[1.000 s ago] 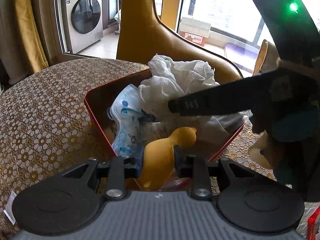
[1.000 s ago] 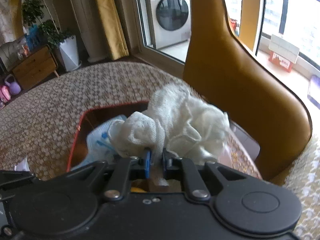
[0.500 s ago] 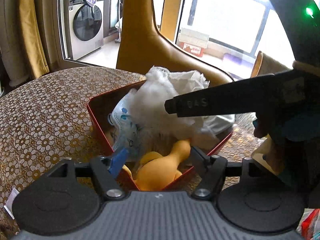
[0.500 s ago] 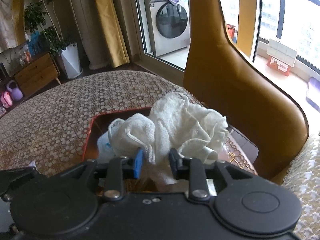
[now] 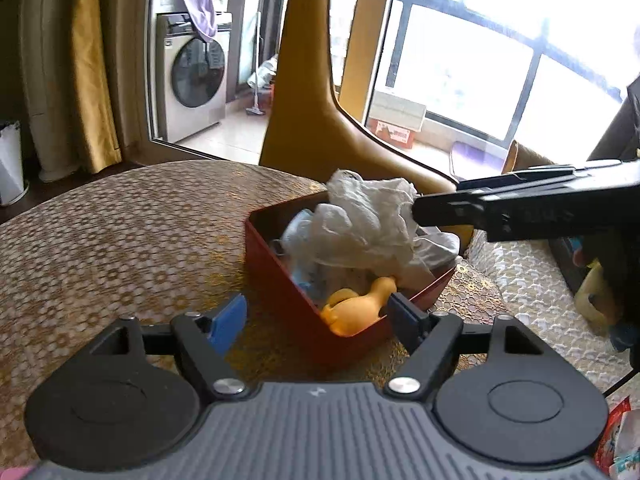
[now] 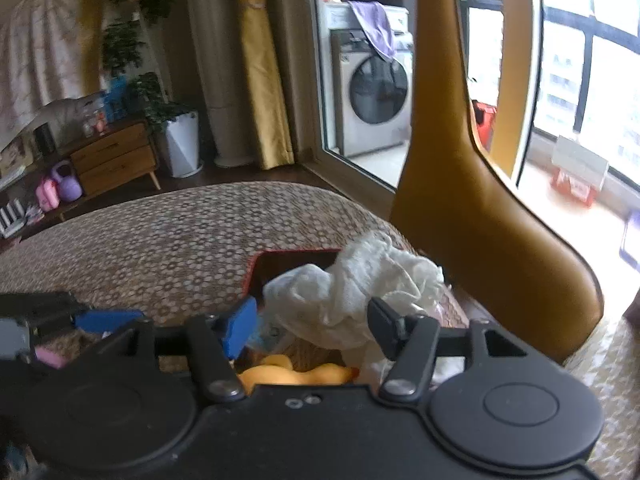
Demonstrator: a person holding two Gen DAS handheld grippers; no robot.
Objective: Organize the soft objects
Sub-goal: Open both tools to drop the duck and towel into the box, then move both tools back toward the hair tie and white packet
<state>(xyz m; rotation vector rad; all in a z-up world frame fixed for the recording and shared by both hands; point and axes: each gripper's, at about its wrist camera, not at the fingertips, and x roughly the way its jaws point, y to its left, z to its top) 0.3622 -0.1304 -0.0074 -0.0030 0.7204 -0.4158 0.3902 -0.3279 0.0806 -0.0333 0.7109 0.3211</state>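
A red box (image 5: 280,288) stands on the patterned table and holds a crumpled white cloth (image 5: 368,220), a blue-printed face mask (image 5: 300,232) and a yellow rubber duck (image 5: 356,306). My left gripper (image 5: 316,316) is open and empty, just in front of the box's near corner. My right gripper (image 6: 312,326) is open and empty, right behind the white cloth (image 6: 352,288), with the duck (image 6: 288,374) just below it. The right gripper also shows in the left wrist view (image 5: 424,212), beside the cloth.
A tall mustard chair back (image 5: 320,120) stands right behind the box. The table (image 5: 120,240) stretches to the left under a brown flowered cloth. A red snack packet (image 5: 616,436) lies at the lower right. A pale patterned cushion (image 5: 528,276) lies to the right.
My left gripper let go of the yellow duck, which now lies in the box, and pulled back. My right gripper opened off the white cloth and drew back too.
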